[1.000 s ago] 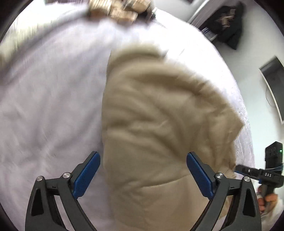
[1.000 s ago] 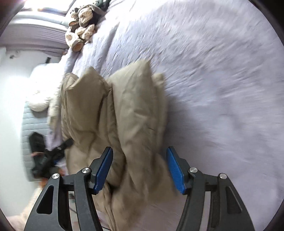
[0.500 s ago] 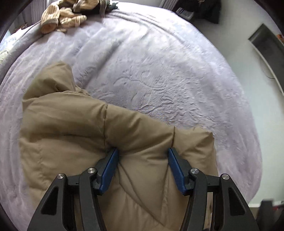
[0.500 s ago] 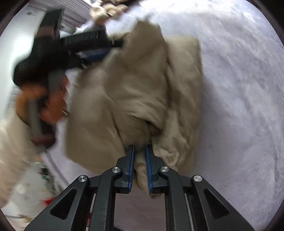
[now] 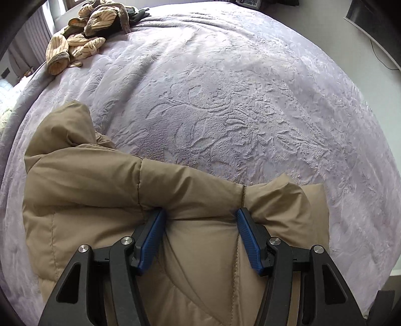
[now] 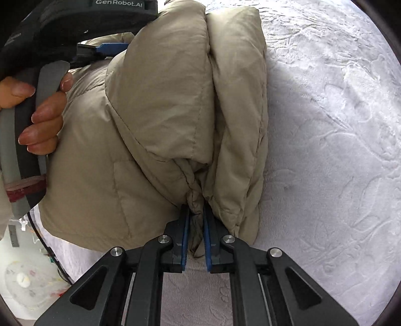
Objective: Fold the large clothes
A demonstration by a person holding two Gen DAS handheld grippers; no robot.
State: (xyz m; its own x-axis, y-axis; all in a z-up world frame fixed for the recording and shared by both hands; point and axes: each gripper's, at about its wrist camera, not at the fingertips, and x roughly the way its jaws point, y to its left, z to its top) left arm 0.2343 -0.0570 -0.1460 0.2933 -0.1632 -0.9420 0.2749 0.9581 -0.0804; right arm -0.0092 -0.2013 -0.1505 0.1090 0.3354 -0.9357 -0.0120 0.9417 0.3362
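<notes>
A tan puffy jacket [image 5: 82,190] lies bunched and folded on the lilac bedspread [image 5: 225,100]. My left gripper [image 5: 200,215] has its blue pads pressed against a thick fold of the jacket, jaws partly closed around it. In the right wrist view the jacket [image 6: 160,105] fills the middle, and my right gripper [image 6: 195,213] is shut on a pinched edge of it. The left gripper's body and the hand holding it [image 6: 45,110] show at the upper left of that view.
A heap of striped tan clothes [image 5: 82,37] lies at the far corner of the bed. The bed's edge and floor show at the lower left of the right wrist view [image 6: 25,275]. A dark screen [image 5: 371,17] hangs on the wall.
Both grippers moved onto the jacket and closed on it: the right shut on an edge, the left narrowed around a thick fold. The two grippers came close together.
</notes>
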